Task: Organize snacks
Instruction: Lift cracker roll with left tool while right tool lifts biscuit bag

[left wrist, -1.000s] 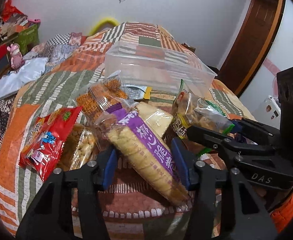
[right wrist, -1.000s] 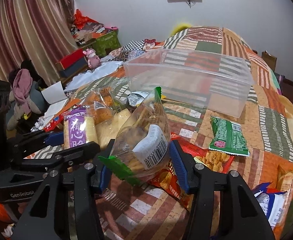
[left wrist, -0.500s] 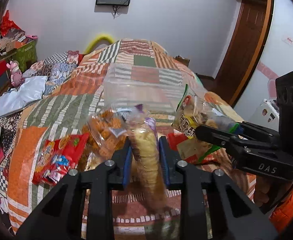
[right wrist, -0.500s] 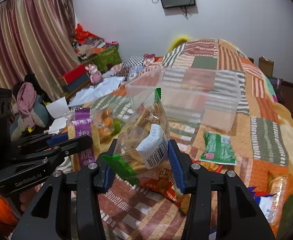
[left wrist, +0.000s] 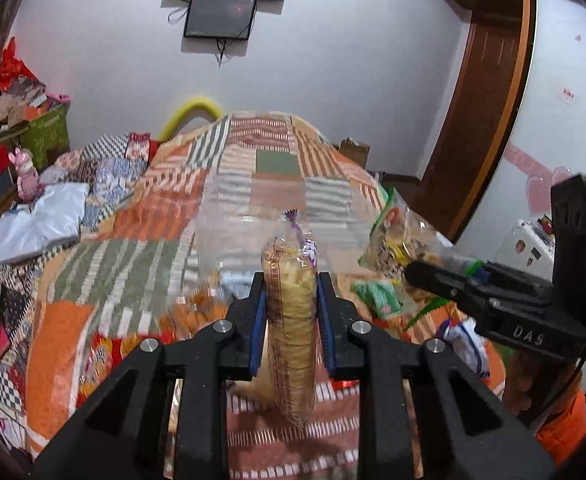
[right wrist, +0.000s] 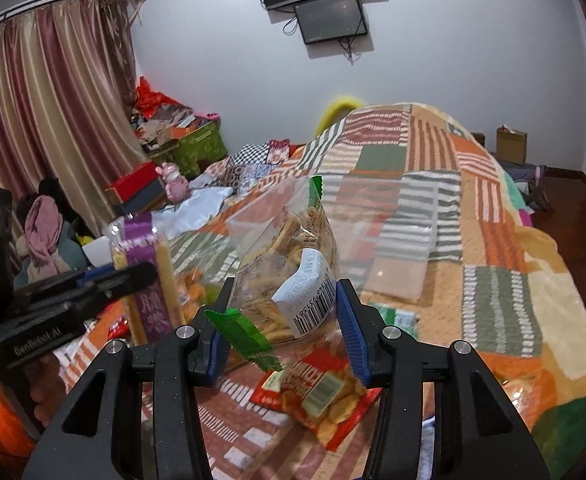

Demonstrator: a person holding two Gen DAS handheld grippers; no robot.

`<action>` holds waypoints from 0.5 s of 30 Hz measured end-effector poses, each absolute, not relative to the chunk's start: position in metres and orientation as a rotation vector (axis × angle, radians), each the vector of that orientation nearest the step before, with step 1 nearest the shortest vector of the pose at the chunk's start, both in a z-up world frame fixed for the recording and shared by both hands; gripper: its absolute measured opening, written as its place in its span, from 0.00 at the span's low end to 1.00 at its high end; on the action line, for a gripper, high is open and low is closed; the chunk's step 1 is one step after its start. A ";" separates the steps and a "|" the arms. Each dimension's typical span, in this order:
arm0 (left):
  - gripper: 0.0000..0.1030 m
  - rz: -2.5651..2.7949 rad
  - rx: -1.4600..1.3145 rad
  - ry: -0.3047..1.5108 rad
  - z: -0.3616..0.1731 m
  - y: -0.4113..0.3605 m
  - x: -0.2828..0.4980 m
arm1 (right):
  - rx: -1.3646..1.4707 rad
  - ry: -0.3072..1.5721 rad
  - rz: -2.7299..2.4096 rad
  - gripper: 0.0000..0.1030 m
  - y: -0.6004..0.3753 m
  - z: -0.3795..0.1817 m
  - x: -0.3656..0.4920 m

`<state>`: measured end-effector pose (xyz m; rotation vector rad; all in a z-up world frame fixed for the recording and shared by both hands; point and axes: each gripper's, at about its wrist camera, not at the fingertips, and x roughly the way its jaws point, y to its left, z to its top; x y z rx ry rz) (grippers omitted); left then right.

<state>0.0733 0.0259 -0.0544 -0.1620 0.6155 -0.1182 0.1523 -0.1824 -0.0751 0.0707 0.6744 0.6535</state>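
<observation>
Snack packs hang pinched in our tools: left tool (left wrist: 290, 312) grips the cracker sleeve (left wrist: 291, 320), right tool (right wrist: 280, 322) the stick bag (right wrist: 289, 264), clear bin (right wrist: 373, 232) straight ahead on the bed.

Snack packs (left wrist: 197, 312) at left on the bed are motion-blurred, labels unreadable. Clear box (left wrist: 249, 216) is smeared, edges hard to trace. Cracker pack (left wrist: 291, 344) hides the quilt behind it. Chip bag's (right wrist: 321, 392) lower end sits behind the tongs' arm.
</observation>
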 end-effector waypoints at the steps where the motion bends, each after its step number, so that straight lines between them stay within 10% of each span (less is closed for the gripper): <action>1: 0.22 -0.118 -0.160 0.607 -0.051 0.026 0.075 | 0.071 0.669 0.648 0.43 -0.183 -0.073 0.154; 15: 0.22 -0.088 -0.160 0.551 -0.010 0.038 0.133 | 0.082 0.612 0.574 0.43 -0.193 -0.051 0.195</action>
